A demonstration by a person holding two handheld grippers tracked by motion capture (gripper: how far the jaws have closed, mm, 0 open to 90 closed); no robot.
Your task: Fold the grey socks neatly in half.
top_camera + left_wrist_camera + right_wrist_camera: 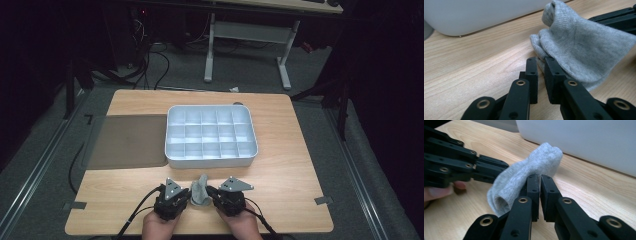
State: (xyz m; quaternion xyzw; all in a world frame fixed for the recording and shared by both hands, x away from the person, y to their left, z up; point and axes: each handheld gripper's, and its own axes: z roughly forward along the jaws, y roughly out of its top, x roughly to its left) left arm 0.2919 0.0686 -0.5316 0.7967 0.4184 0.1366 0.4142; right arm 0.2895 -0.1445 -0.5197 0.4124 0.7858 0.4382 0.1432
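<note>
While both claws pinch the grey sock (200, 190), you hold it just above the wooden surface (290, 185), on the near side of the white compartment tray (172, 159) and close to the middle of the tray's near wall. Your left claw (188, 196) has its jaws drawn narrow on the sock's left edge; the left gripper view shows fabric caught between the pads (552, 72). Your right claw (209, 192) is likewise clamped on the opposite edge, with cloth visible between its jaws in the right gripper view (539, 187).

Note the governing relation: the sock's bunched body stretches between the two claws, its long axis roughly parallel to the tray's near wall, with one folded end rising toward the tray. The tray lies directly forward of the sock, near but not touching. Both hands stand about equally close to the tray.

Judge the likely step as folding or rolling the sock for one compartment. Keep tension even; a slack side may slip free.
</note>
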